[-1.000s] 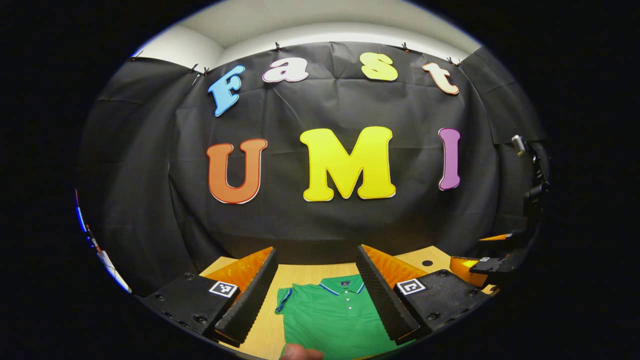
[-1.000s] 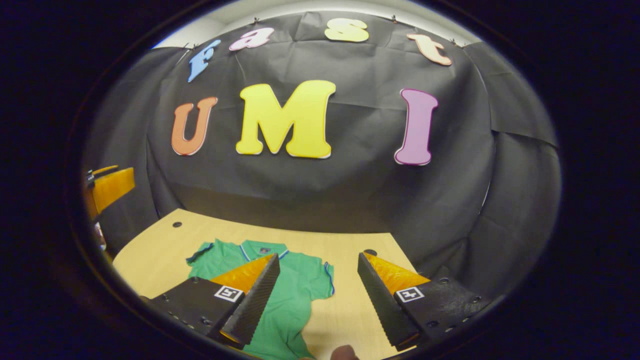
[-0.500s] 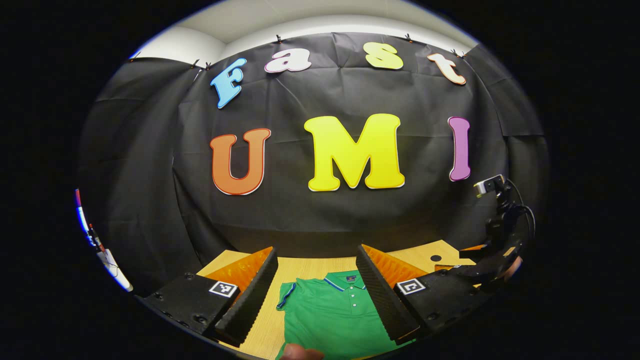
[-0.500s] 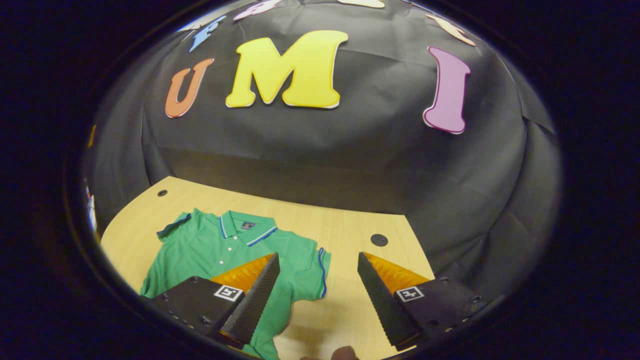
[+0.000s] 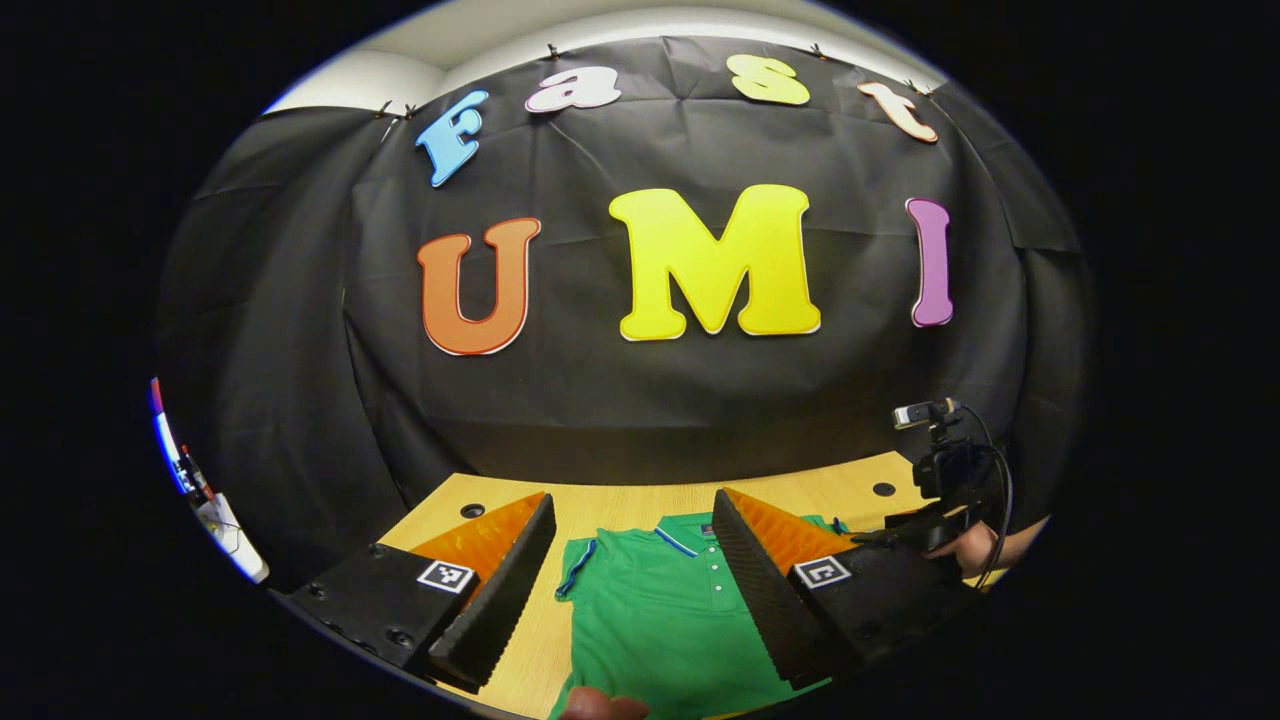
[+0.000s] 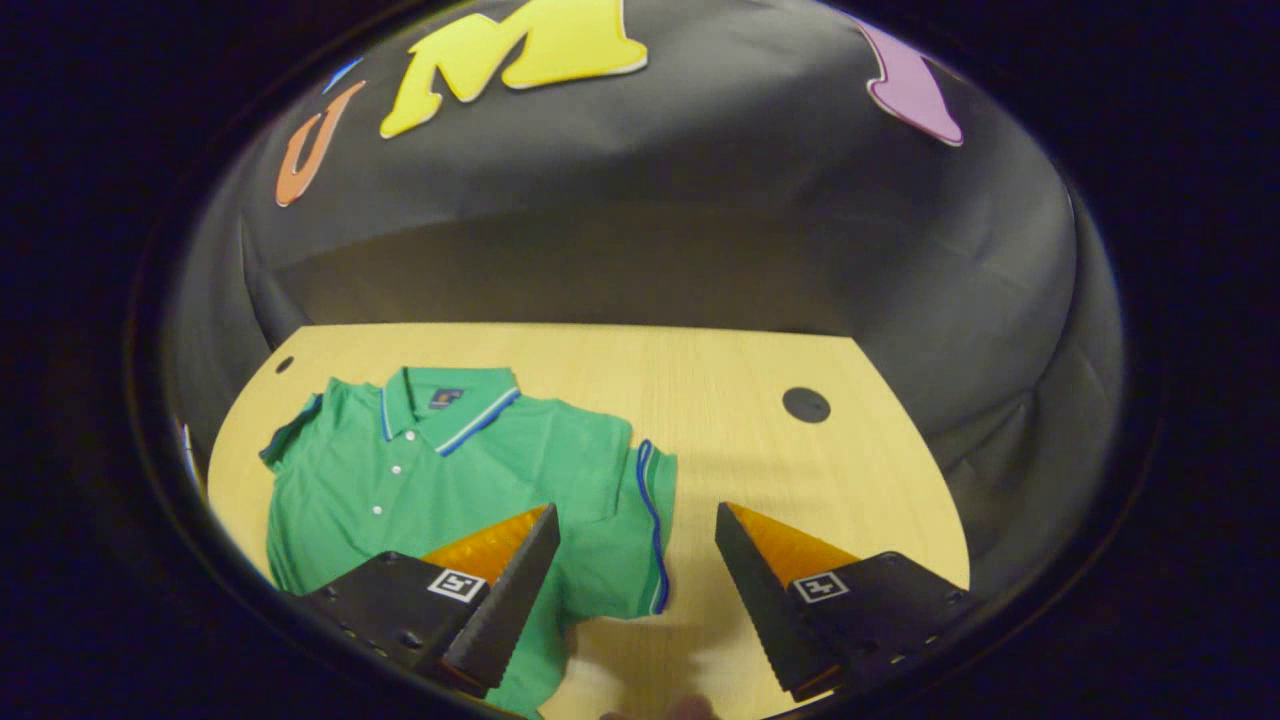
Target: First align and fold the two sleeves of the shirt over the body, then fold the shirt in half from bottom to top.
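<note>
Your green polo shirt [image 6: 440, 480] lies flat and face up on the wooden desk [image 6: 760, 460], collar [image 6: 445, 405] toward the back edge by the black cloth wall, buttons showing down the placket. In the right gripper view it sits on the left part of the desk, and its blue-trimmed sleeve [image 6: 645, 530] spreads out toward the desk's middle; the opposite sleeve [image 6: 290, 430] lies near the left edge. A round cable hole [image 6: 806, 404] sits well apart from the shirt, near the desk's back right corner.

Your right gripper [image 6: 632, 585] hangs above the desk with its fingers spread wide, holding nothing; the trimmed sleeve edge shows in the gap between them, and whether a finger touches the cloth you cannot tell.

Your left gripper [image 5: 632, 575] is likewise spread wide and empty, above the shirt [image 5: 650, 610], with the collar and placket seen between its fingers. In the left gripper view, your other hand [image 5: 985, 548] shows at the right, near the desk's edge.
</note>
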A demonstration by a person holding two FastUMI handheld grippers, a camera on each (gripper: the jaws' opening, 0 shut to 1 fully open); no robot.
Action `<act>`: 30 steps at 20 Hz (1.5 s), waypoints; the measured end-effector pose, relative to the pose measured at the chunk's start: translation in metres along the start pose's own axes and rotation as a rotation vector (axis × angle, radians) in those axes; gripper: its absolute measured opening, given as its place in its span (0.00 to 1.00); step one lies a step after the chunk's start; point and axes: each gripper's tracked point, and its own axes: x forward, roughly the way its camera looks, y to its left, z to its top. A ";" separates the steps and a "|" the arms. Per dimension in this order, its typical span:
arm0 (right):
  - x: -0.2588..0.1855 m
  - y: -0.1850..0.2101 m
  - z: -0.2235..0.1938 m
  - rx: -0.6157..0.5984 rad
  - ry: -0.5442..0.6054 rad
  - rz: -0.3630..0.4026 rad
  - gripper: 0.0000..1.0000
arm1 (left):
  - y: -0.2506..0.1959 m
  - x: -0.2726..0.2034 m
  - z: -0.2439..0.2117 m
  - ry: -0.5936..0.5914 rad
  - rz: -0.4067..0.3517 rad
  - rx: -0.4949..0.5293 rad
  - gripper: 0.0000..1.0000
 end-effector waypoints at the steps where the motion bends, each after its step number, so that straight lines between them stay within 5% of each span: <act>1: 0.009 -0.003 -0.004 0.005 0.015 -0.008 0.95 | -0.001 0.000 0.000 0.000 -0.002 0.008 1.00; 6: 0.033 -0.002 -0.027 0.023 0.092 0.011 0.95 | -0.012 0.001 0.001 0.004 -0.019 0.019 1.00; 12: 0.037 0.001 -0.031 0.080 0.133 0.040 0.40 | -0.016 -0.006 -0.005 0.012 -0.029 0.045 1.00; 14: 0.036 0.000 -0.030 0.090 0.140 0.042 0.11 | -0.017 -0.006 -0.002 0.009 -0.030 0.044 1.00; 17: 0.033 0.003 -0.032 0.125 0.155 0.064 0.00 | -0.017 -0.009 -0.004 0.011 -0.030 0.045 1.00; 30: -0.006 0.014 0.020 0.160 0.065 0.073 0.00 | -0.006 -0.020 -0.005 0.007 0.000 0.009 1.00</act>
